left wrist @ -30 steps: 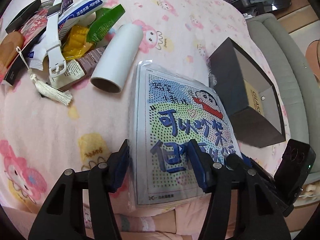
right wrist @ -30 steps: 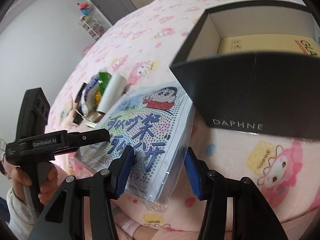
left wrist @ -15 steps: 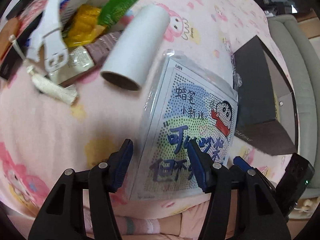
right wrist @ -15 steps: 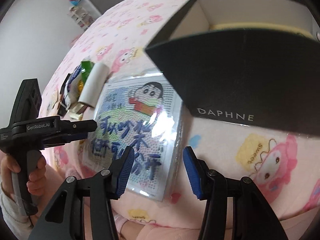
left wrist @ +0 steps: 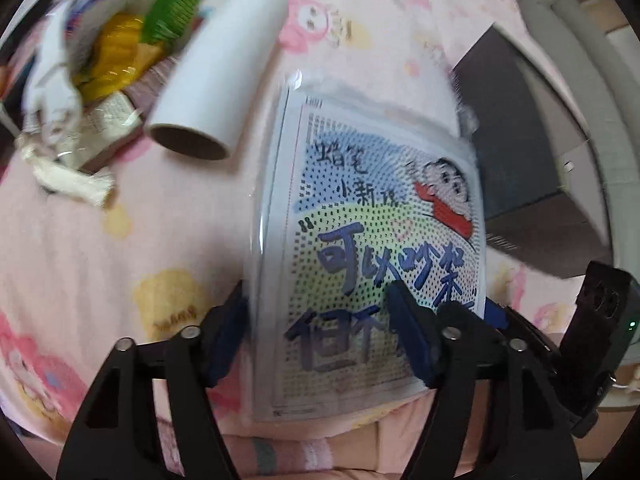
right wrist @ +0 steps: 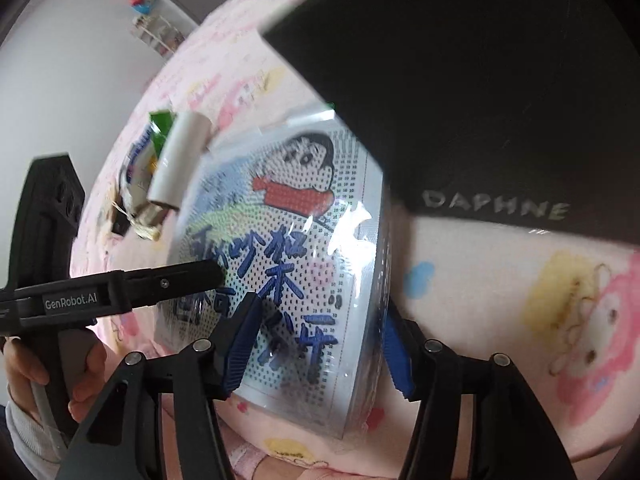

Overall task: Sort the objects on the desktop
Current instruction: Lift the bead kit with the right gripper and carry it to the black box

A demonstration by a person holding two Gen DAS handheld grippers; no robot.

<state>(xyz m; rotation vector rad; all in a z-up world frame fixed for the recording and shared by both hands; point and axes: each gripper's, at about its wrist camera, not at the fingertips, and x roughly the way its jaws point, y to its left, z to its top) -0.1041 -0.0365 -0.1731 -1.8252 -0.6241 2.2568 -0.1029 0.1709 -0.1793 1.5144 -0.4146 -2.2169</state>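
Observation:
A flat cartoon-print packet in clear plastic lies on the pink blanket, its far right corner against an open black box. My left gripper hangs over the packet's near left part. One pad is at the left edge and the other over the print; the jaws are opening and do not press on it. My right gripper straddles the near right edge of the packet, jaws opening too, pads clear of it. A left gripper finger reaches over the print from the left.
A white roll with a cardboard core lies left of the packet. Beyond it is a heap of sachets, with a cream tassel. The box front reads DAPHNE. A grey sofa runs behind. A hand holds the left gripper.
The packet, tilted up off the blanket a second ago, now lies flatter beside the box. Both grippers have sunk closer to it, and their jaws stand slightly wider.

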